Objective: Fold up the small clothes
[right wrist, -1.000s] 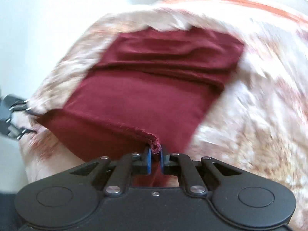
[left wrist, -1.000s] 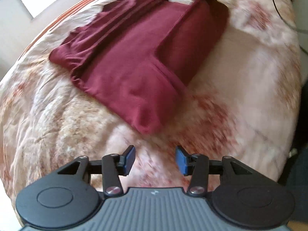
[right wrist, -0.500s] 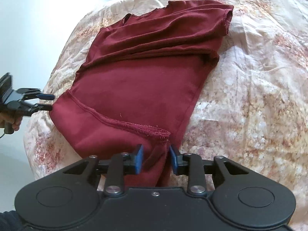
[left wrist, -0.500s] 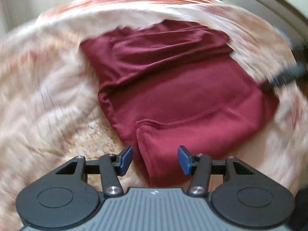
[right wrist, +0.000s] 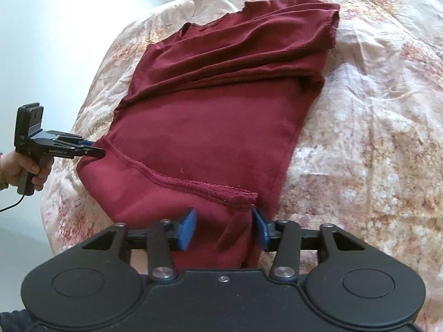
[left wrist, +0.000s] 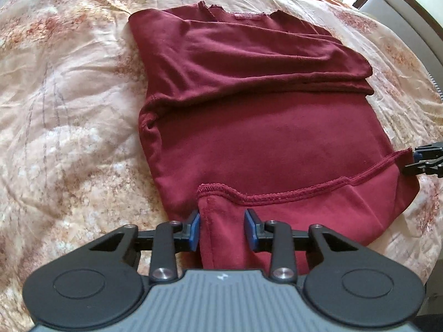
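Observation:
A dark red T-shirt (left wrist: 263, 127) lies partly folded on the bed, its hem turned up over the body; it also shows in the right wrist view (right wrist: 210, 127). My left gripper (left wrist: 223, 228) is open, its jaws standing on either side of the folded bottom-left corner. My right gripper (right wrist: 224, 229) is open around the bottom-right corner, near the stitched hem (right wrist: 193, 186). The left gripper shows from the side in the right wrist view (right wrist: 91, 149), and the right gripper shows at the right edge of the left wrist view (left wrist: 423, 160).
The shirt rests on a cream and rust floral bedspread (left wrist: 69, 110) that fills both views (right wrist: 373, 138). A grey headboard or furniture edge (left wrist: 409, 13) stands at the far right. The bed's edge (right wrist: 61, 193) drops off at the left beside a pale wall.
My right gripper has let go of the hem corner and opened wide. My left gripper swung in toward the shirt's bottom-left corner and now straddles it.

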